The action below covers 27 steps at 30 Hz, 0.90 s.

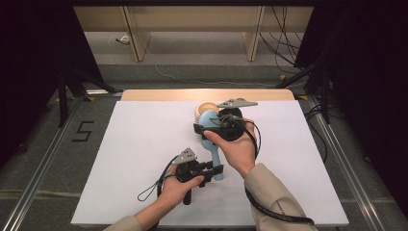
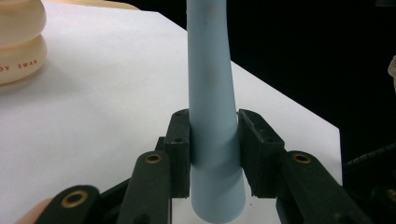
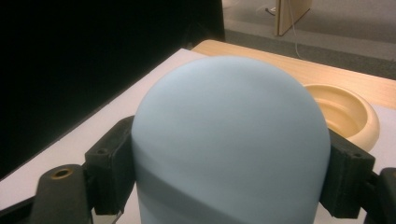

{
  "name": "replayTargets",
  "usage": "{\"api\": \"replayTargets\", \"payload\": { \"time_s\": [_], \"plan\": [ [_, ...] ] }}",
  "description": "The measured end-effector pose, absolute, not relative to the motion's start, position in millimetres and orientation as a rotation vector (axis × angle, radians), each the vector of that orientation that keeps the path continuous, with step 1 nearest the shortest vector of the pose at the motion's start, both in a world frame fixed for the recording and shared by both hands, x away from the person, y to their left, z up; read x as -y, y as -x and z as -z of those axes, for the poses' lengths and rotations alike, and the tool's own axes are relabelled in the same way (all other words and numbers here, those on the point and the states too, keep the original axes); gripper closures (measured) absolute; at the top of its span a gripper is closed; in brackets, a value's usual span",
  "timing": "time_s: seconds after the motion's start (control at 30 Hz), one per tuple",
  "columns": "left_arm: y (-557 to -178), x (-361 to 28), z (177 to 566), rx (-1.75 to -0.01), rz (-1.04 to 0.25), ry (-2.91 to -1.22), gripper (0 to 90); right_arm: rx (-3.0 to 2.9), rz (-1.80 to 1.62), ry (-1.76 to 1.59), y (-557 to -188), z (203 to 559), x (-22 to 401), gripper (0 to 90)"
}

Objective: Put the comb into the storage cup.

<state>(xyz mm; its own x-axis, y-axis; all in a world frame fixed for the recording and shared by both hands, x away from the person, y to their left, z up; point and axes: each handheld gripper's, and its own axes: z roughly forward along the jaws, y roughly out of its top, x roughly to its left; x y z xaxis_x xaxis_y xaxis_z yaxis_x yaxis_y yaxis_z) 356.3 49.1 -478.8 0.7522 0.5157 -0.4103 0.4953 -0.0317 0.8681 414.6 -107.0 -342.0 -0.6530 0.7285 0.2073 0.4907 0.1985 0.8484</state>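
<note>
- High view: a light-blue brush point(image 1: 211, 139) lies lengthwise between 2 grippers above the white table point(image 1: 144, 144), its head near a cream bowl point(image 1: 204, 108) at the far edge.
- The left gripper point(image 1: 211, 169) clamps the handle end; its own view shows both pads pressed on the tapering handle point(image 2: 212, 140) (a detail the high view blurs), plus the cream bowl point(image 2: 18, 42) lettered "SWAN".
- The right gripper point(image 1: 204, 130) holds the head; its own view shows the rounded blue back point(image 3: 231, 144) wedged between wide-set jaws, and the bowl's hollow point(image 3: 343, 114) just behind.
- Both forearms enter from below; the right hand point(image 1: 235, 144) arches over its gripper, the left hand point(image 1: 180, 185) grips from underneath.
</note>
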Motion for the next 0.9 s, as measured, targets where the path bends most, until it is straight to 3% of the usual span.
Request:
{"api": "replayTargets", "payload": {
  "time_s": [0.43, 0.9],
  "plan": [
    [-357.6, -53.0, 472.1, -0.796, -0.089, -1.686, 60.6, -2.202, -1.437, -1.152, -411.2, 343.8, 105.6, 21.3],
    [-354.3, -64.1, 459.5, -0.755, -0.229, -1.816, 15.4, -2.113, -1.464, -1.180, -411.4, 342.8, 116.7, 21.4]
  ]
}}
